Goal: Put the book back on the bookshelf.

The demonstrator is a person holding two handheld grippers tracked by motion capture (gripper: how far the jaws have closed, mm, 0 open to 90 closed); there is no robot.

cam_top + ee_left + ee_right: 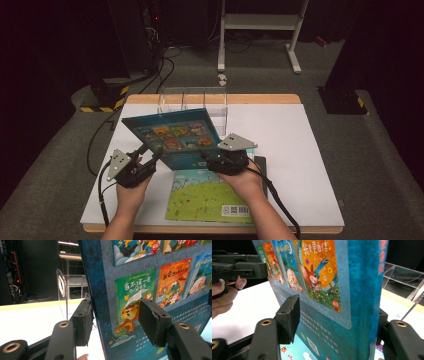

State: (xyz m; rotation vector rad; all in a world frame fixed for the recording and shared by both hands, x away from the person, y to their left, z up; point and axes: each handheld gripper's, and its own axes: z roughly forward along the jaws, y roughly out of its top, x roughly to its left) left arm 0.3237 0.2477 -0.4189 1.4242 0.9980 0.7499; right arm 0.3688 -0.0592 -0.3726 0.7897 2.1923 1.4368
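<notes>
A blue picture book (172, 132) stands tilted over the white table (285, 140), its back cover with small cover pictures facing me. My left gripper (152, 151) straddles its lower left edge. In the left gripper view the open jaws (115, 322) sit either side of the book (175, 277), the left pad at its edge and the right pad in front of the cover. My right gripper (207, 159) is at the lower right corner. There the spine (367, 290) rests against the right jaw, and the left jaw stands off the cover, so this gripper (337, 317) is open too.
A green picture book (210, 195) lies flat near the table's front edge, just under the blue one. A clear acrylic divider rack (192, 97) stands at the back of the table behind the book. Beyond the table are a white-framed stand (260, 22) and floor cables.
</notes>
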